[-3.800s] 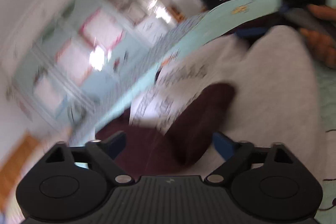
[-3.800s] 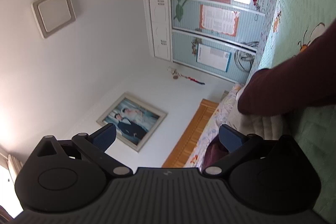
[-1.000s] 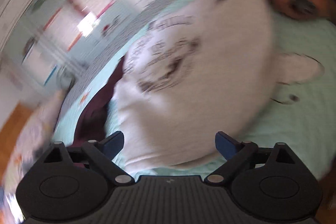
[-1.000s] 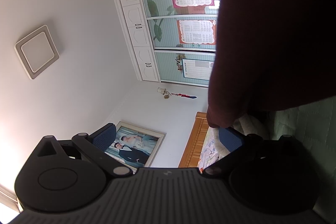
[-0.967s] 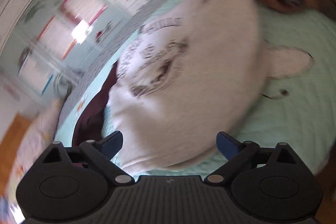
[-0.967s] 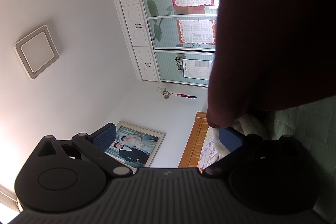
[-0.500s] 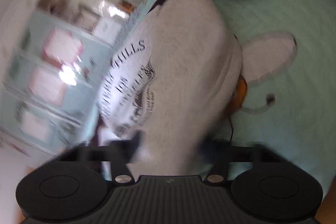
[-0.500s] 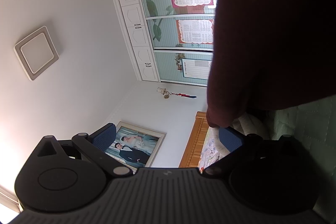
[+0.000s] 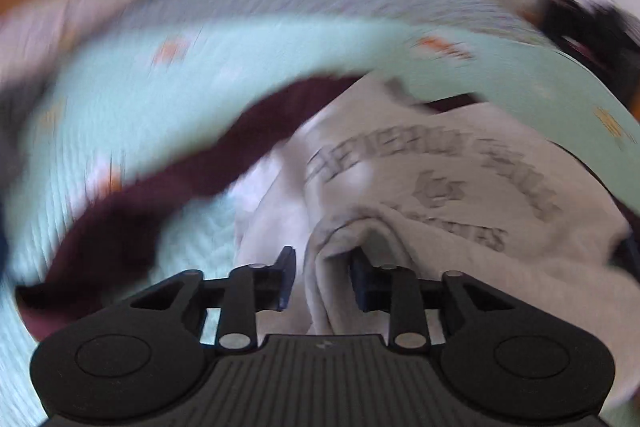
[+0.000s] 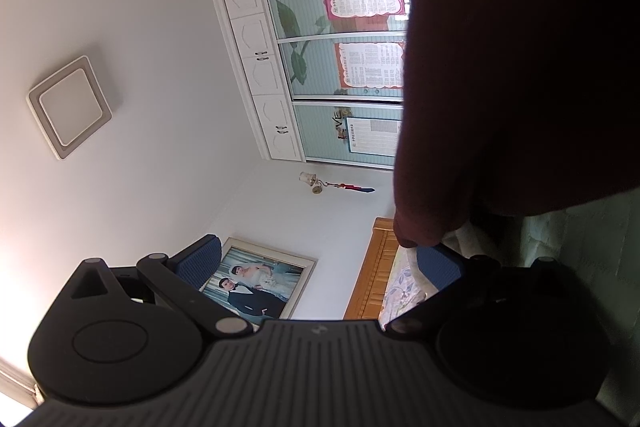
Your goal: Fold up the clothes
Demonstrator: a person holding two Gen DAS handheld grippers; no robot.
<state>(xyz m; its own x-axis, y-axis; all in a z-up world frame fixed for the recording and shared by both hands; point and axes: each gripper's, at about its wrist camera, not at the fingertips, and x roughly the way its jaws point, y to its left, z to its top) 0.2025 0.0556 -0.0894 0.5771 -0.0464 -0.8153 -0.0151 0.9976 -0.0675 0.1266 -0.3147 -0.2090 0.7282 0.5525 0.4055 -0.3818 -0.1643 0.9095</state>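
A grey sweatshirt [image 9: 460, 187] with dark printed lettering lies crumpled on the mint bedspread [image 9: 132, 99]. My left gripper [image 9: 322, 267] is shut on a bunched fold of its edge. A dark maroon garment [image 9: 168, 187] stretches under and to the left of it. In the right wrist view the maroon garment [image 10: 520, 59] fills the upper right, its edge hanging just above one blue fingertip [image 10: 438, 263]. My right gripper [image 10: 318, 257] stands open and tilted toward the ceiling, with nothing between its fingers.
A wardrobe with pale blue sliding doors [image 10: 340, 75] and pinned posters faces the bed. A framed photo [image 10: 256, 285] hangs above the wooden headboard [image 10: 372, 267]. A square ceiling lamp [image 10: 70, 107] shows at left. Dark clutter [image 9: 592, 19] sits past the bed's far right edge.
My left gripper has swung round over the bed and closed from open onto a fold of the grey sweatshirt. The right gripper has stayed put, open.
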